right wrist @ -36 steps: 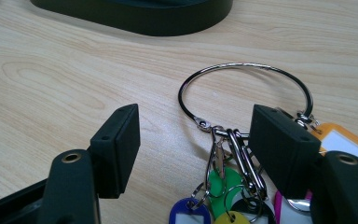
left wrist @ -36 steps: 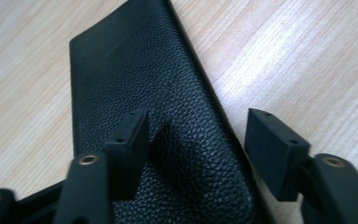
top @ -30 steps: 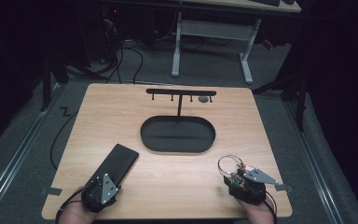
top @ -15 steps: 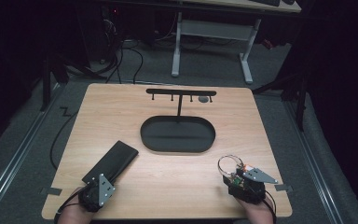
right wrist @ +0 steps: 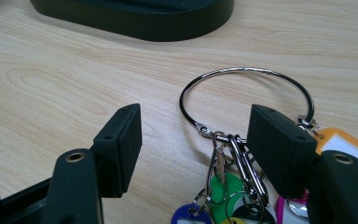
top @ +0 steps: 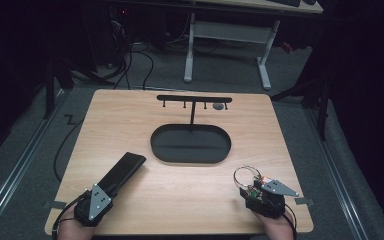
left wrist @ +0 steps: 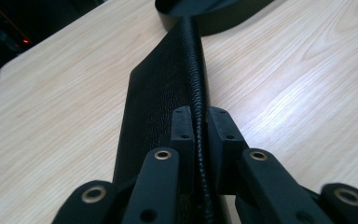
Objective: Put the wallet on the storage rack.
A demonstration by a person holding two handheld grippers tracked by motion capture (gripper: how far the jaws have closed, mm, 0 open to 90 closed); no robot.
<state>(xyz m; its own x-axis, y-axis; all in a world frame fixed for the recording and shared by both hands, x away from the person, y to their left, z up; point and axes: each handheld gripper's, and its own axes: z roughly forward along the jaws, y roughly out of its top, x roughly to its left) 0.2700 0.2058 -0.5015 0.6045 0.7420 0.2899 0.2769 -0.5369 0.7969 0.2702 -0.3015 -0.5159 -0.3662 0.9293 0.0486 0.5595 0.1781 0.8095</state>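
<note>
A light wooden table (top: 180, 195) is seen from above in a dark room. At its near left corner, a person's hand holds the left gripper (top: 106, 188). Its jaws have just been closing, and they are now clamped on the near end of a long black leather case (top: 121, 172). In the left gripper view, the two black pads (left wrist: 182, 128) press on either side of the case's (left wrist: 168, 93) stitched edge. The case runs from the gripper away toward the middle of the table, its far end just beside the near left rim of a black oval tray (top: 190, 144). Compared with a second ago, when the jaws stood apart around the case's near end, the case's far end sits slightly farther away and the case looks turned up onto its edge.

At the near right corner, the right gripper (top: 250, 184) rests in the same place as a second ago. Its jaws stand apart, with a large metal key ring (right wrist: 247, 100) lying on the wood between them and coloured key tags (right wrist: 223, 205) bunched at its near side. The right pad seems to touch the ring; the left pad is clear of it.

Behind the tray, a black T-shaped hook stand (top: 194, 100) rises upright near the table's far edge.
</note>
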